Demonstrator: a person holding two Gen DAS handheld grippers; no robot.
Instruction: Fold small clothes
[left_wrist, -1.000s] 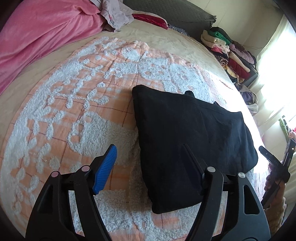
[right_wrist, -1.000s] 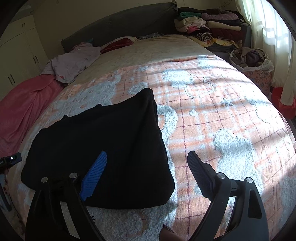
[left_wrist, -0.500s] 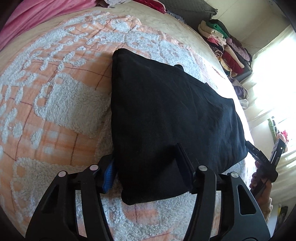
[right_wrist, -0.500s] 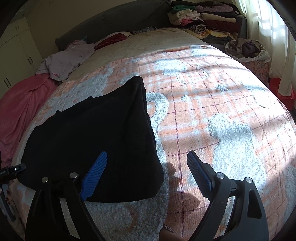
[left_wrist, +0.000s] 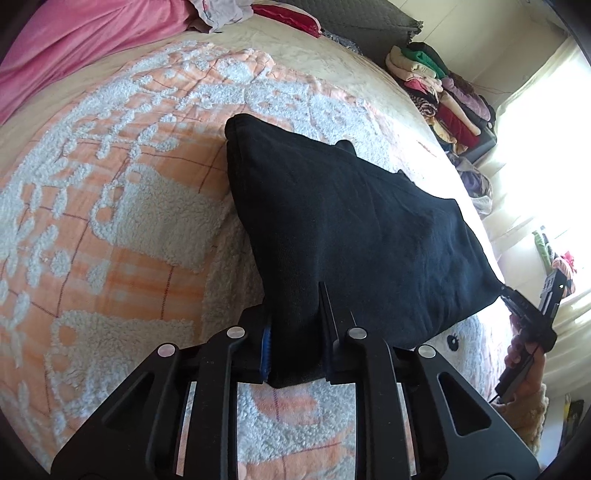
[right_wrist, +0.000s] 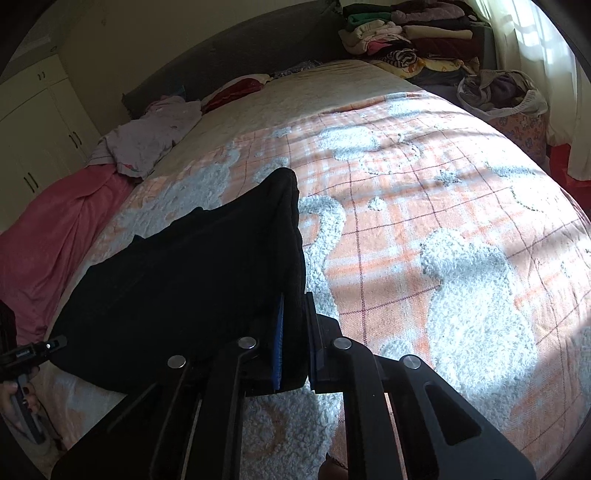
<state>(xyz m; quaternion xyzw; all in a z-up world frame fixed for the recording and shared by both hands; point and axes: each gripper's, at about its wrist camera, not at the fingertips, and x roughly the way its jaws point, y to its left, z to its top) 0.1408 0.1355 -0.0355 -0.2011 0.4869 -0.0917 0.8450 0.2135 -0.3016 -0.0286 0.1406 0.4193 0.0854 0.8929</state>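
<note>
A folded black garment (left_wrist: 351, 229) lies on the orange and white fleece blanket (left_wrist: 110, 221) on the bed. My left gripper (left_wrist: 295, 332) is shut on the garment's near left corner, which is lifted slightly. My right gripper (right_wrist: 293, 332) is shut on the near right corner of the same garment (right_wrist: 192, 273). The right gripper also shows at the right edge of the left wrist view (left_wrist: 528, 317). The left gripper shows at the left edge of the right wrist view (right_wrist: 26, 354).
A pink cover (left_wrist: 74, 40) and a lilac garment (right_wrist: 147, 136) lie at the bed's far left. Stacked folded clothes (right_wrist: 406, 40) sit beyond the bed's far right corner, beside a bag of clothes (right_wrist: 498, 92). White cupboards (right_wrist: 40, 122) stand at the left.
Both grippers were open over the garment's near edge. They moved down onto its two near corners and shut on them, and the near edge has risen a little.
</note>
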